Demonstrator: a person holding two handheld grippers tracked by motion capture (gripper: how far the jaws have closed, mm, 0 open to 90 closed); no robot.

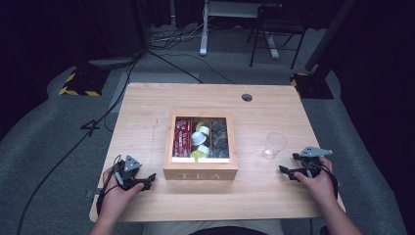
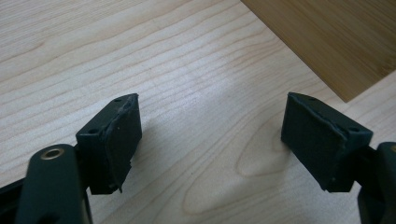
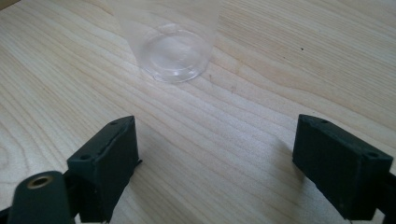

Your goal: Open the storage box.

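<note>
Wooden worktop, tea box between two resting grippers.
Left gripper and right gripper spread their fingers empty; a clear cup stands near the right, box contents possibly sachets.

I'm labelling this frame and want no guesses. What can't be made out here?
- High view: wording on the red packets in the tea box, too small.
- Right gripper view: the clear cup rim, cut by the top edge.
- Left gripper view: the box contents, wall only.

Pale wood table; tan box; red packets; clear cup.
</note>
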